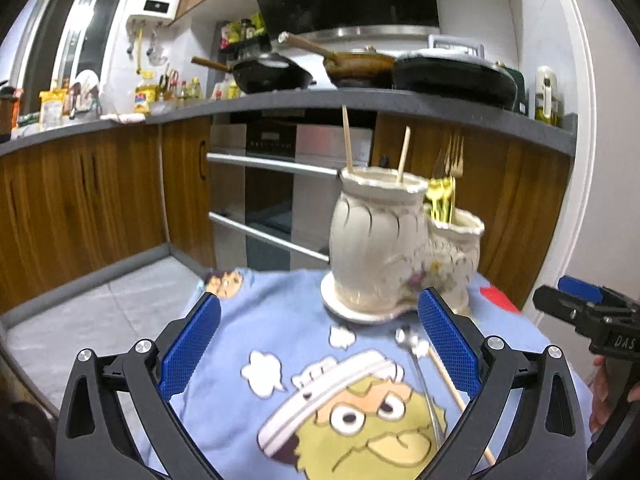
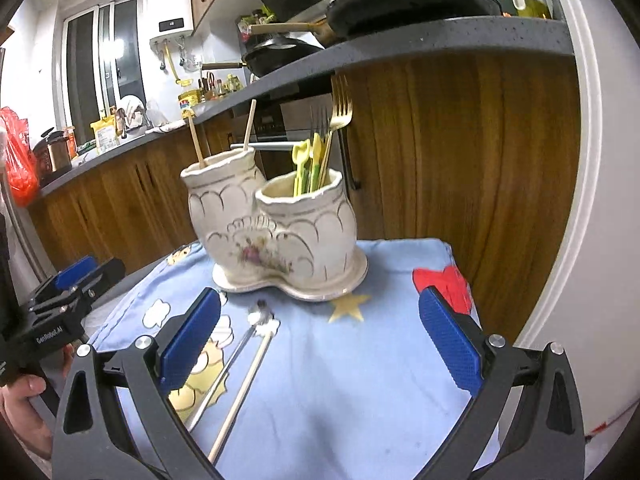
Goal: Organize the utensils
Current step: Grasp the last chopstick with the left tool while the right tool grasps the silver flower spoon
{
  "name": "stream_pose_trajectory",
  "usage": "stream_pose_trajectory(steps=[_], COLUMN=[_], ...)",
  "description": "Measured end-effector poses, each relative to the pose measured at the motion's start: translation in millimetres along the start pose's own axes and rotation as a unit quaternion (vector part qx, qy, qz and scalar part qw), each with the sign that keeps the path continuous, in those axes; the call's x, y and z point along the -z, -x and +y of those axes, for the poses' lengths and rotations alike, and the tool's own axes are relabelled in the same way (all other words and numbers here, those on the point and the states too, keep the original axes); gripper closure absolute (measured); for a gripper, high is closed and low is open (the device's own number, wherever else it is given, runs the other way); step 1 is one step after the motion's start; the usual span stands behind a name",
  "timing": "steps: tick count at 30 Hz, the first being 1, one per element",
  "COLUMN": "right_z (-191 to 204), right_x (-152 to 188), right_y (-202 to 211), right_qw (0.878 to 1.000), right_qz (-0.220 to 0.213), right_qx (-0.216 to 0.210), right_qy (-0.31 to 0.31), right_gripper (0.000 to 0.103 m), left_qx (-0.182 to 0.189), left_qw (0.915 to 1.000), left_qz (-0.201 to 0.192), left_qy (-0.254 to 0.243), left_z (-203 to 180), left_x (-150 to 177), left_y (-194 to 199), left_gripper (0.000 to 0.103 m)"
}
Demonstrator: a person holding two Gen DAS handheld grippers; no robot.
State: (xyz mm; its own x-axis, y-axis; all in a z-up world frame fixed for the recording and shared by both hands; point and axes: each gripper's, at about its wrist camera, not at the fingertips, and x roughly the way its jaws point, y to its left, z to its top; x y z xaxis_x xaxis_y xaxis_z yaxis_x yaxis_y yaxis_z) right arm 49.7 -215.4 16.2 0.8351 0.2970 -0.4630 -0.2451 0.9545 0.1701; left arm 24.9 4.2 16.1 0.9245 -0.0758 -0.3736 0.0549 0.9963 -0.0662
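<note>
A cream ceramic double-pot utensil holder stands on a blue cartoon cloth. Its taller pot holds two wooden chopsticks. Its shorter pot holds gold forks and yellow-green utensils. A metal spoon and a wooden chopstick lie side by side on the cloth in front of the holder. My left gripper is open and empty above the cloth. My right gripper is open and empty, right of the spoon and chopstick.
A dark countertop with pans runs behind, over wooden cabinets and an oven. The cloth's edges drop off left and right. The other gripper shows at each view's side.
</note>
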Motion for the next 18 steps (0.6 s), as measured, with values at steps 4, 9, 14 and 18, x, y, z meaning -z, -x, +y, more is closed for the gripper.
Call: stream_pose_trajectory(steps=[4, 9, 14, 18], right_z=[1.6, 7.6, 24.5, 37.6], right_x=[9.9, 22.5, 33.0, 36.1], right_y=[3.7, 2.8, 0.3, -6.6], right_qw=[1.0, 0.999, 0.997, 0.996], right_qz=[0.017, 0.05, 0.07, 0.084], right_qx=[-0.006, -0.02, -0.026, -0.029], right_qy=[-0.003, -0.003, 0.017, 0.032], right_gripper=[0.005, 0.005, 0.005, 0.013], left_qx=[-0.008, 0.001, -0.005, -0.004], left_qw=[0.9998, 0.9994, 0.9987, 0.9992], left_qz=[0.015, 0.035, 0.041, 0.04], left_qy=[-0.009, -0.004, -0.029, -0.009], left_z=[-0.7, 3.2, 1.4, 12.6], left_x=[8.8, 16.0, 21.0, 19.3], left_y=[5.3, 9.3, 10.6, 12.5], left_gripper=[0.005, 0.005, 0.005, 0.005])
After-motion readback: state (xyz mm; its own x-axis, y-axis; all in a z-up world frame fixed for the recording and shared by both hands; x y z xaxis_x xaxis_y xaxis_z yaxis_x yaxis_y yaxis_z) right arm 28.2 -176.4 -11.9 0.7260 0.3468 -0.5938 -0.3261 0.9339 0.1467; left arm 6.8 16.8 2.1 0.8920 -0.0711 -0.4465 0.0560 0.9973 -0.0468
